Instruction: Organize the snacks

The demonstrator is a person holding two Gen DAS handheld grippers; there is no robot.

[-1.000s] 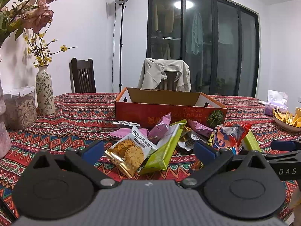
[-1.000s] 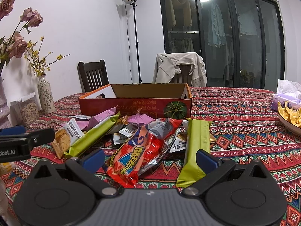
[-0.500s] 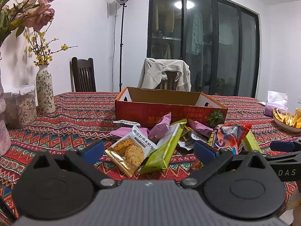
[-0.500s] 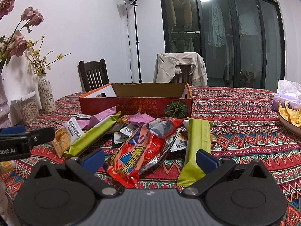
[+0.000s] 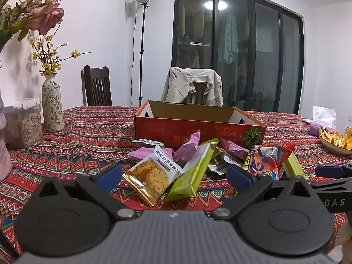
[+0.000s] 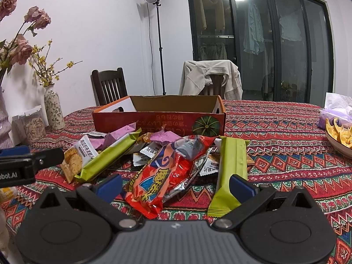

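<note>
Left gripper (image 5: 173, 177): fingers spread wide, pinching nothing; the blue pads (image 5: 109, 177) sit low over the near edge of the pile.
Between the left fingers: a cookie packet (image 5: 151, 175) with two round biscuits showing, and a green bar (image 5: 193, 170) leaning across it toward 1 o'clock.
Right gripper (image 6: 176, 186): fingers spread wide, holding nothing; one blue pad (image 6: 242, 186) overlaps the lower end of a second green bar (image 6: 231, 171) in the picture, though whether they touch I cannot tell.
Between the right fingers: a red-orange snack bag (image 6: 169, 173), its near corner pointing at 6 o'clock and its far end toward 1 o'clock.
Snack pile: the loose packets lie heaped on the tablecloth (image 6: 286, 154), at 12 o'clock from both grippers; purple wrappers (image 5: 187, 151) and small silver-white sachets (image 6: 149, 154) fill the middle.
Box (image 5: 198, 129): an open orange cardboard tray with a pumpkin picture on its front, just behind the pile at 12 o'clock; what it holds is hidden.
Other gripper in view: the right one enters the left camera at 3 o'clock; the left one enters the right camera at 9 o'clock.
Around: a patterned vase (image 5: 51, 107) with yellow sprigs at 10 o'clock, a bowl of chips (image 6: 341, 136) at 3 o'clock, and a chair draped with a pale jacket (image 5: 193, 88) beyond the box.
</note>
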